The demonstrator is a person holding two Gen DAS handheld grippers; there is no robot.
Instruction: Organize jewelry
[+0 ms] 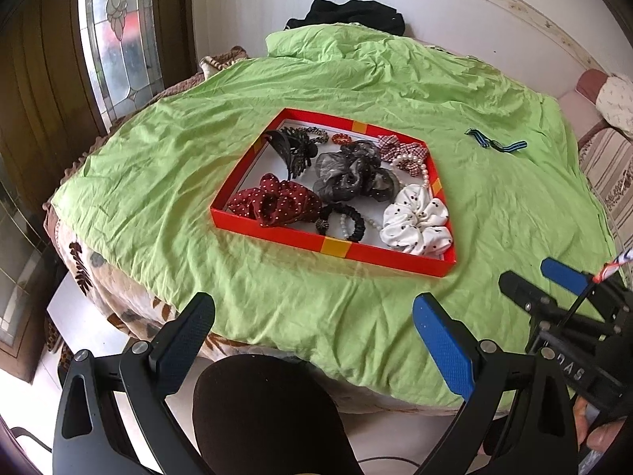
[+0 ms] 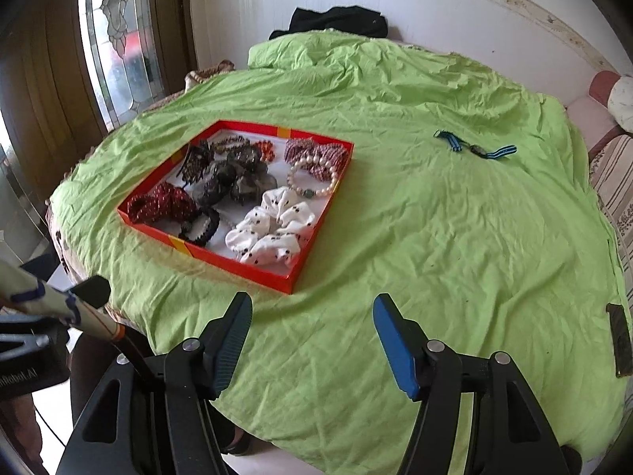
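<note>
A red tray [image 1: 277,233] [image 2: 229,261] lies on the green cloth and holds several hair ties and bracelets: a white dotted scrunchie [image 1: 415,219] [image 2: 273,229], a maroon dotted scrunchie [image 1: 277,202] [image 2: 162,202], a grey one [image 1: 348,174], a black claw clip [image 1: 292,150] and a pearl bracelet [image 2: 312,178]. A blue-and-black striped watch strap [image 1: 496,143] [image 2: 474,147] lies on the cloth right of the tray. My left gripper [image 1: 314,334] is open and empty, near the table's front edge. My right gripper [image 2: 312,340] is open and empty, in front of the tray; it also shows in the left wrist view [image 1: 530,277].
The green cloth [image 1: 158,182] [image 2: 435,237] covers a round table. Black fabric [image 1: 348,14] [image 2: 336,19] lies at its far edge by the white tiled wall. A dark flat object [image 2: 619,340] lies at the right edge. A glass door [image 1: 114,39] stands left.
</note>
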